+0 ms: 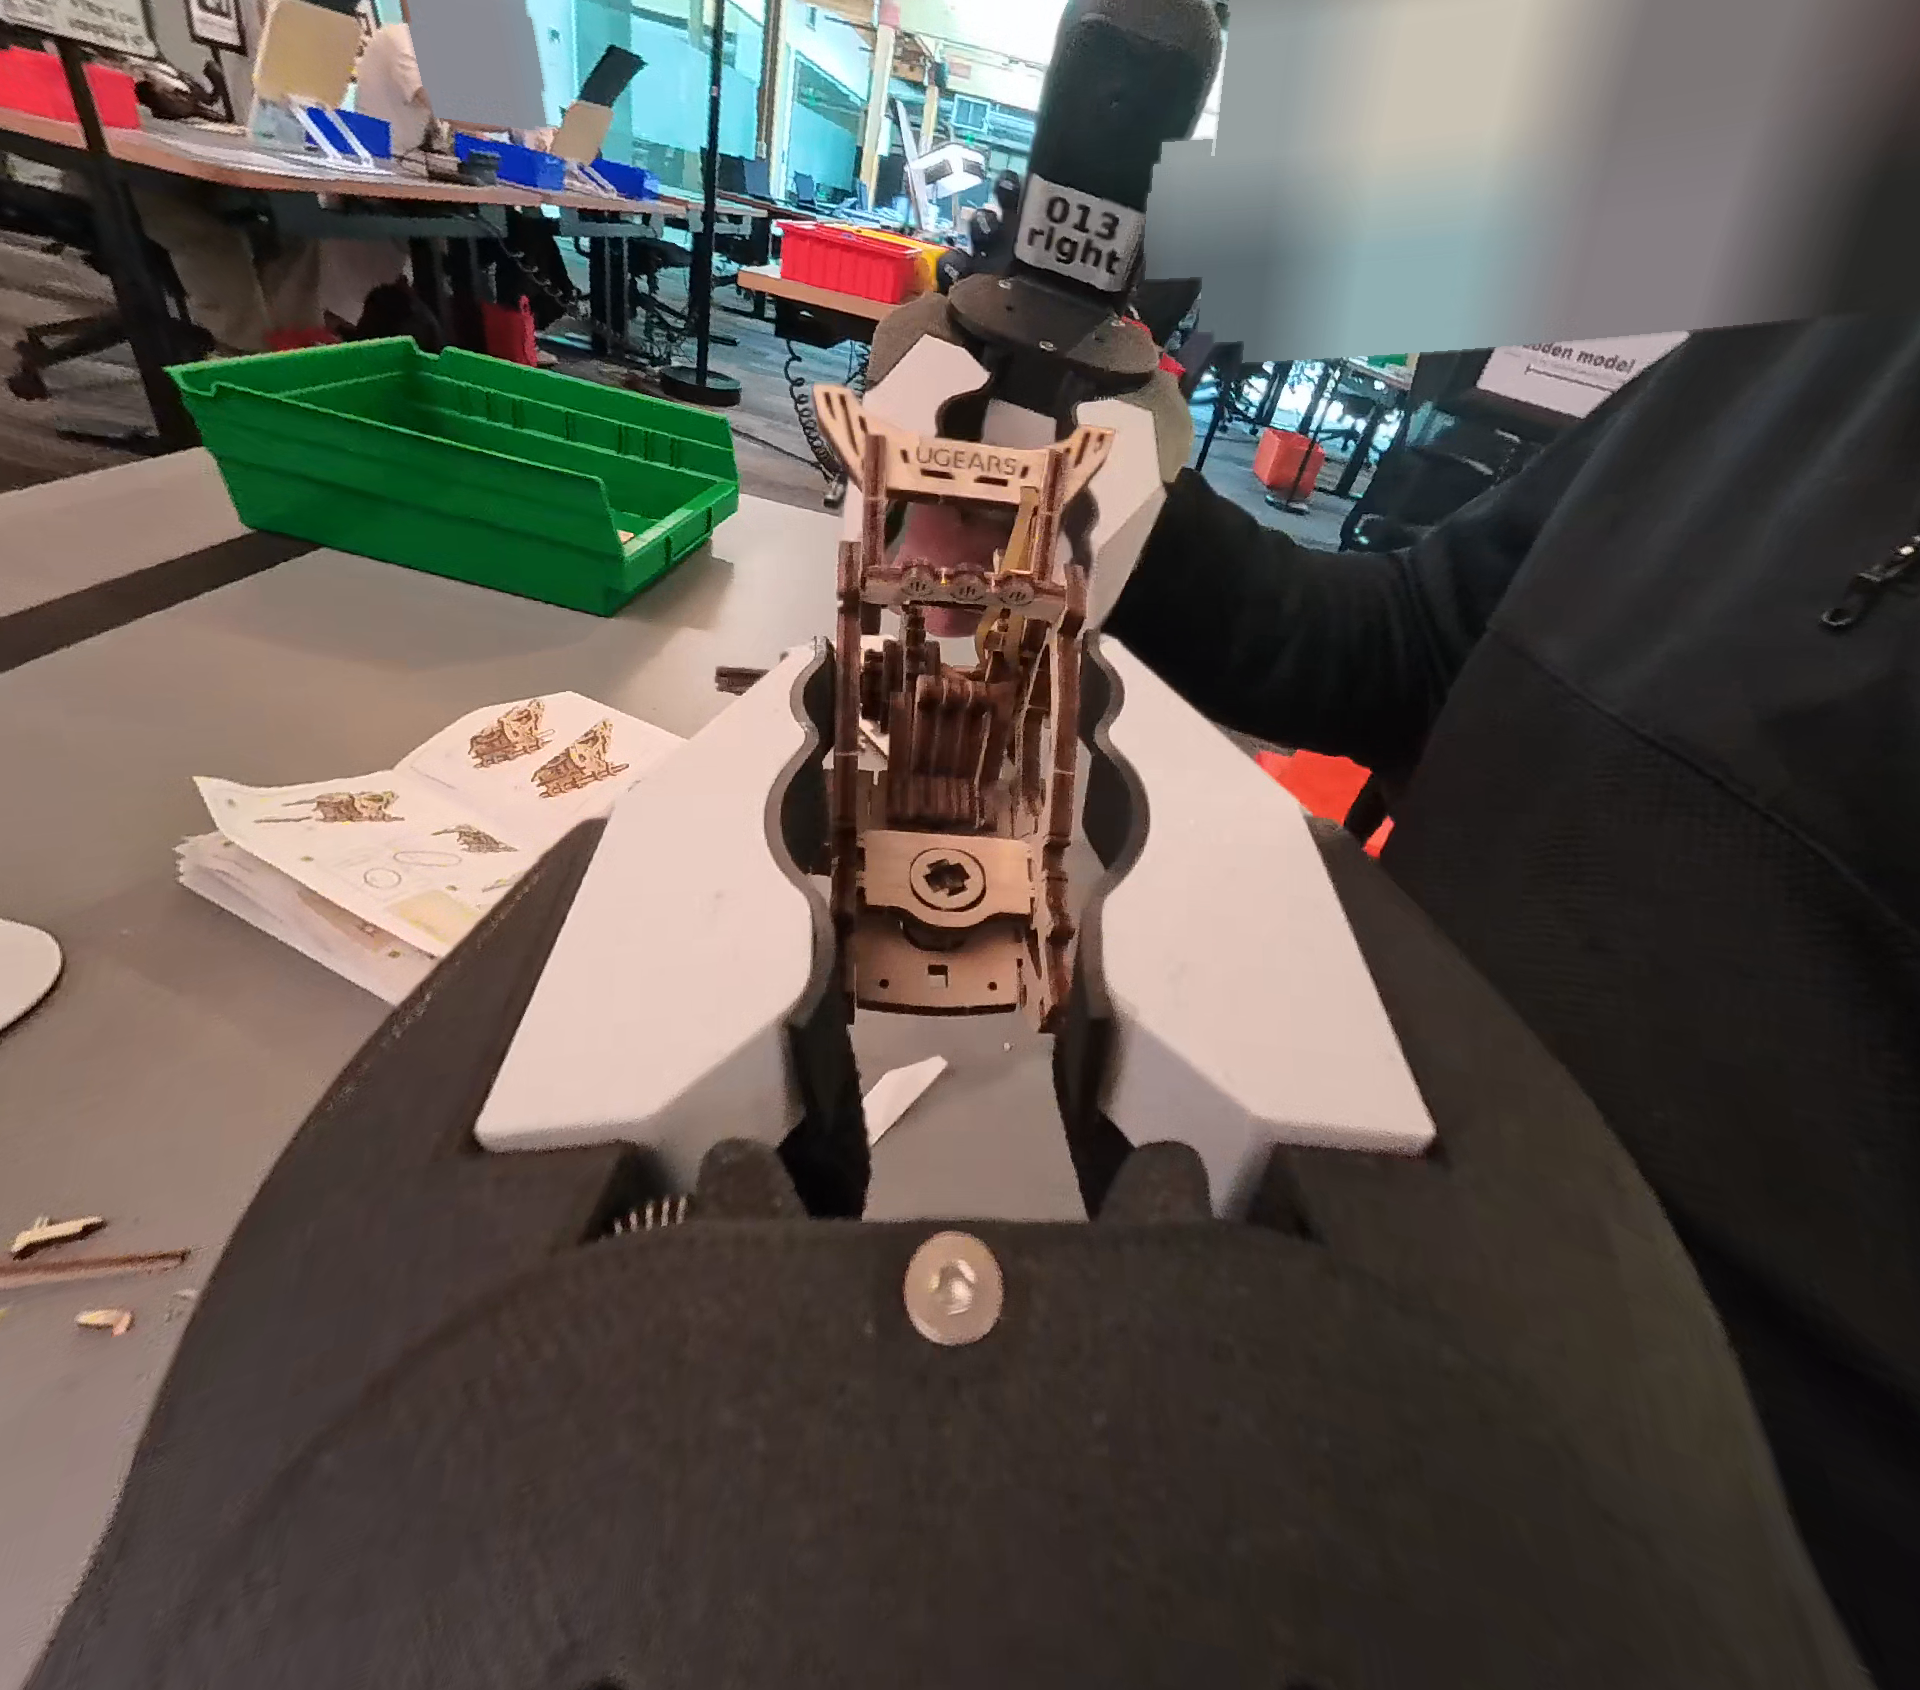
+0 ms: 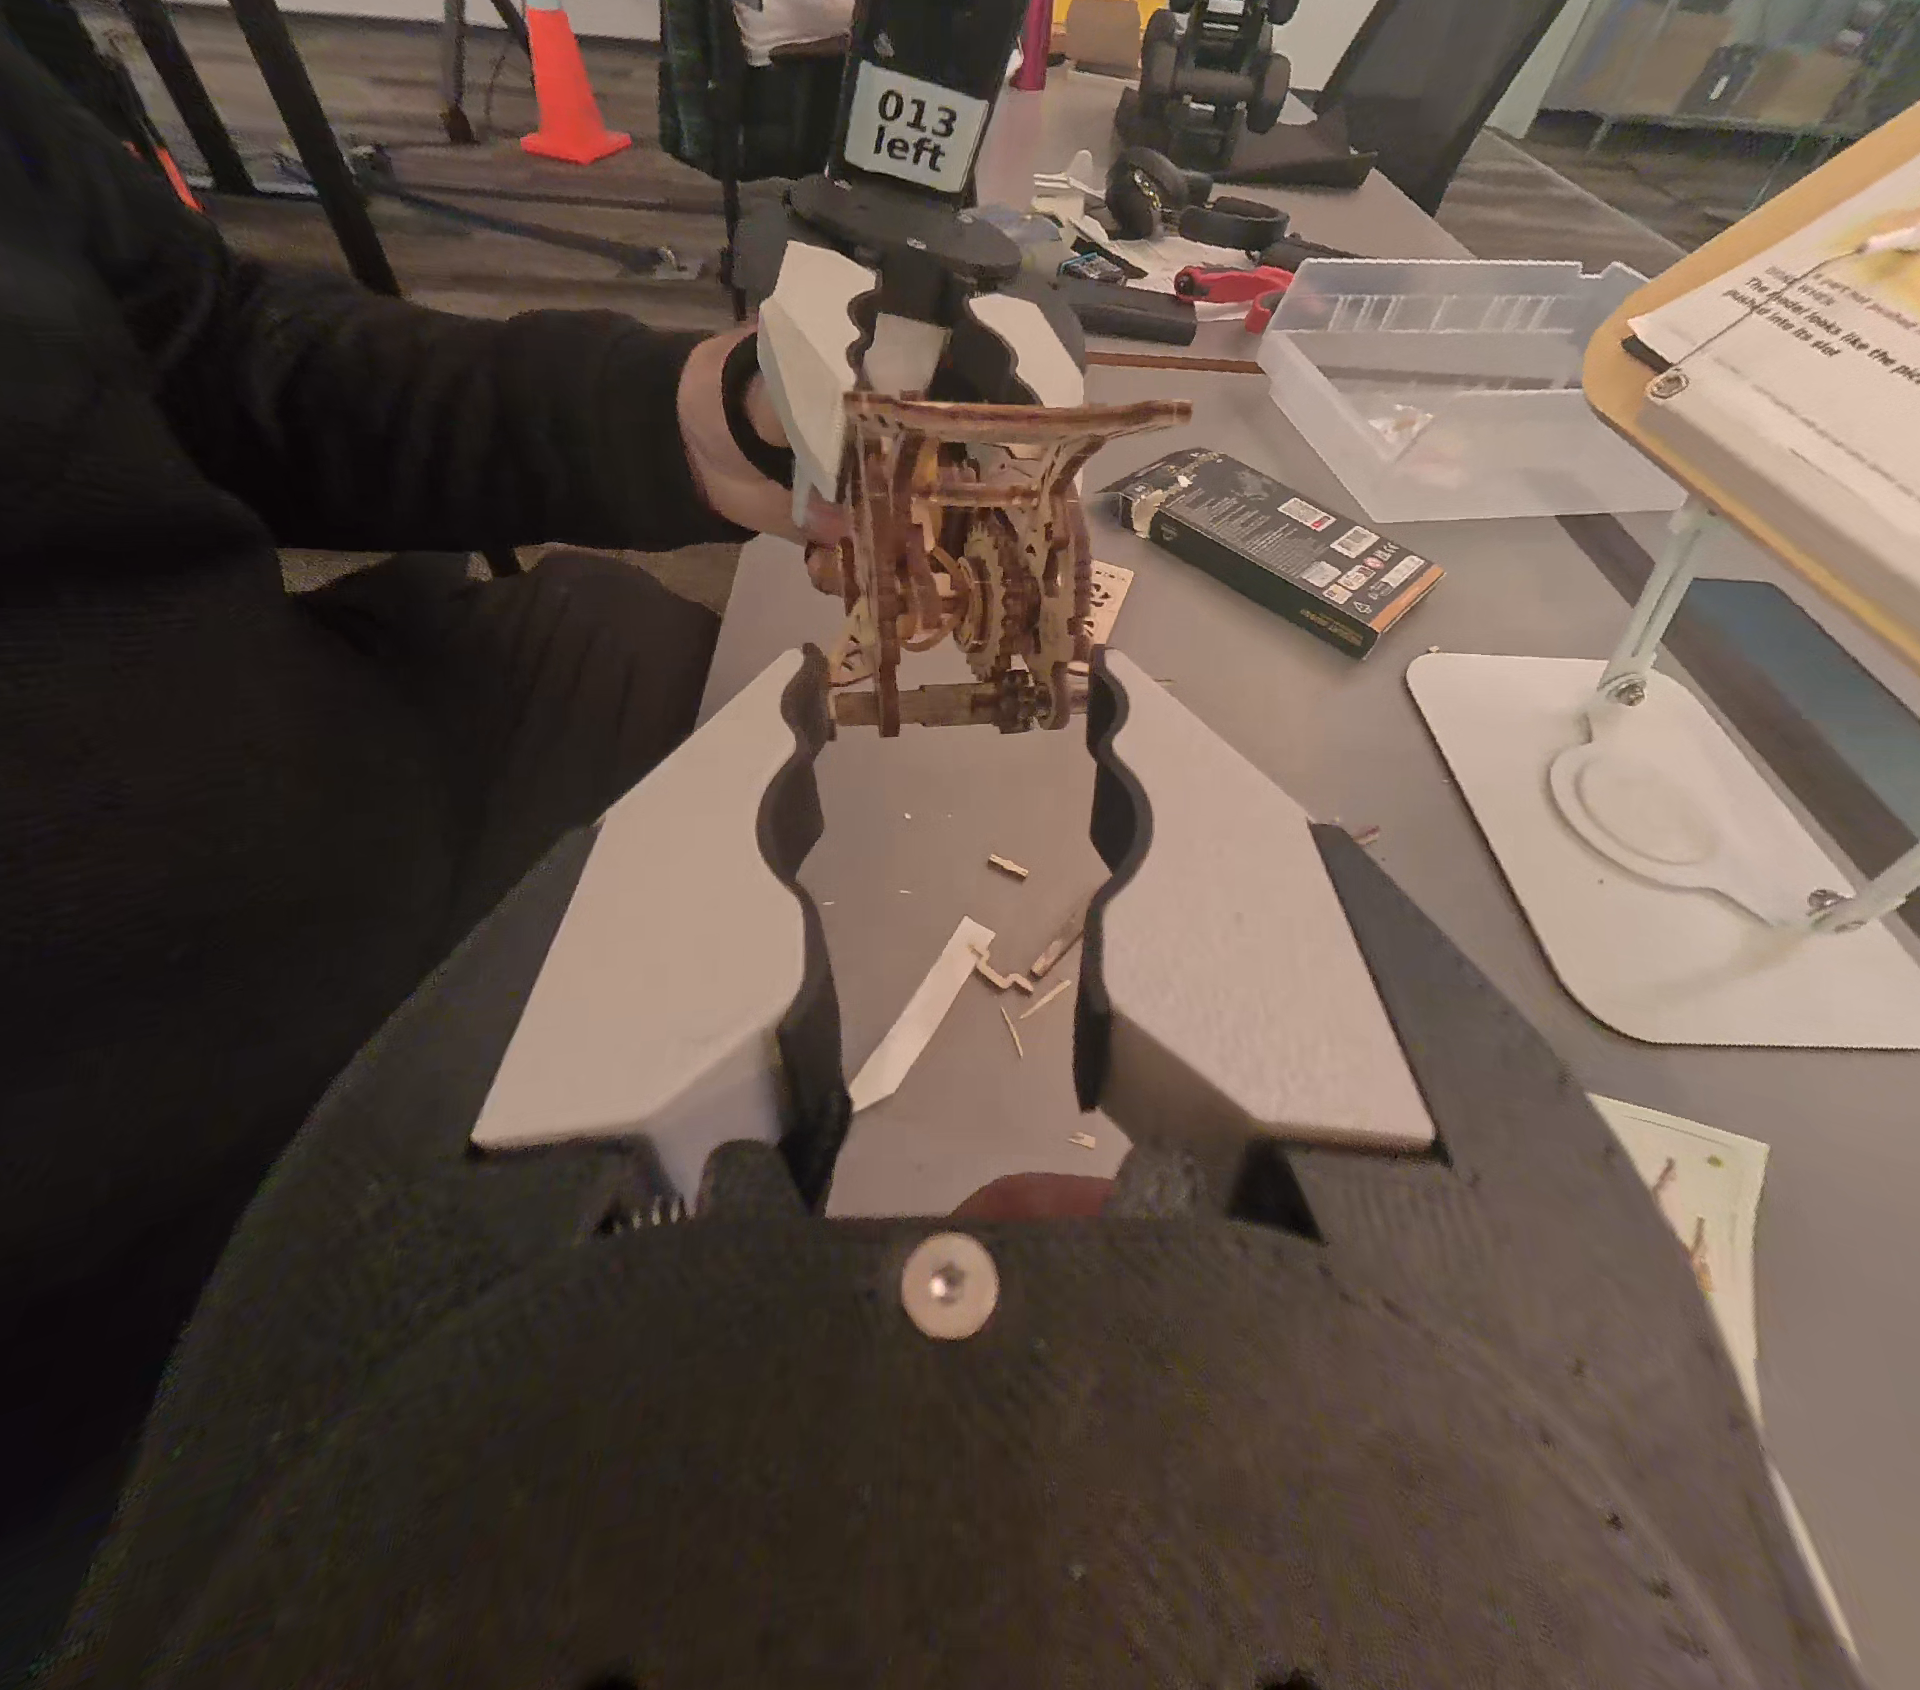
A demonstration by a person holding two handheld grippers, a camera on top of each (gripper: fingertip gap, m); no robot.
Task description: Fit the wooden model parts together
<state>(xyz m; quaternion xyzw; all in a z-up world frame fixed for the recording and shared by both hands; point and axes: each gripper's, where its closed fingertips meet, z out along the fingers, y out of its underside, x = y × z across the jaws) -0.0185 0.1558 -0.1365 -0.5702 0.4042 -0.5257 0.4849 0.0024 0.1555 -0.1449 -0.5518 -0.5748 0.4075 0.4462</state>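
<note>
Here the wooden gear model (image 1: 956, 767) hangs in the air above the grey worktop (image 1: 125, 705), caught between your two tools, and that is the relation your next move turns on. Your left tongs (image 1: 956, 684) are clamped on the model's two side frames, deep in the scalloped pads, with the model's long axis running straight out along the fingers and its winged top plate (image 1: 966, 456) pointing away from you. Your right tongs (image 2: 961, 684) meet the model from the opposite end: their tips sit on either side of the cross axle (image 2: 956, 705) at the model's near edge and look to be touching its ends, though I cannot tell for certain that they are pinching it. So the left tool carries the model and the right one is the free worker, I would judge. No loose part shows in the right tongs; only wood slivers (image 2: 1013, 975) and a white paper strip (image 2: 920, 1017) lie on the worktop below the model, and the black kit box (image 2: 1278, 539) lies past it to the right. Any push along the axle would bear sideways against your left grip, so keep that grip square.
</note>
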